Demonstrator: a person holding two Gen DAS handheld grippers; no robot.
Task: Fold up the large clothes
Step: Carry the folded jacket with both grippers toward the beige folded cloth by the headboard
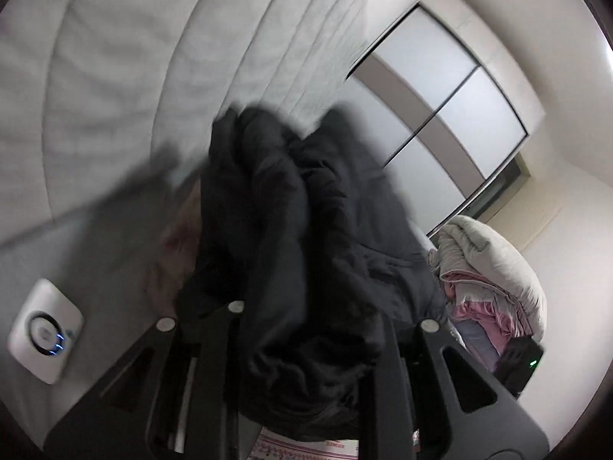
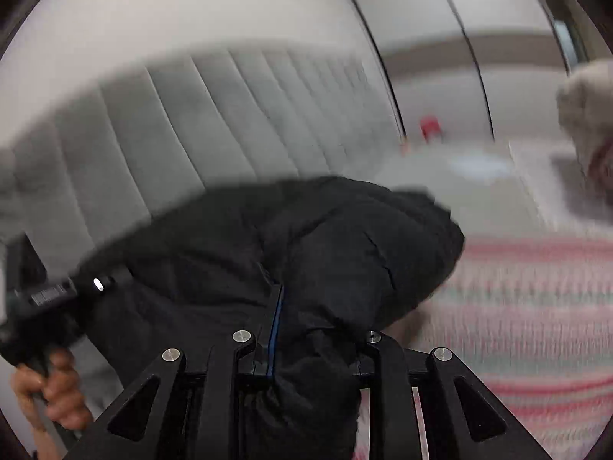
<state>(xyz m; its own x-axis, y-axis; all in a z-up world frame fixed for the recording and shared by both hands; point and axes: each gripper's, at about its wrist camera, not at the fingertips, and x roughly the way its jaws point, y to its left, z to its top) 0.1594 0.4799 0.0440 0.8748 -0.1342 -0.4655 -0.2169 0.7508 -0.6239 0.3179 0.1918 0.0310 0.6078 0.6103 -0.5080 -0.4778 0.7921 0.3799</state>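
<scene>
Both tongs are nearly closed on bunched folds of the black garment (image 1: 291, 237), which fills the gap of the left tongs (image 1: 310, 329) and the right tongs (image 2: 312, 349) and hangs forward above the striped bed (image 2: 536, 306). A hand (image 2: 49, 391) grips the left tool's handle. Farther off stand the padded headboard (image 1: 153, 57), a heaped duvet (image 1: 498, 268) and sliding doors (image 1: 452, 107).

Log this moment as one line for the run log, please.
stage: mid-fold | left gripper: shut on black garment | right gripper: shut on black garment | under it: striped bedding | views blurred
</scene>
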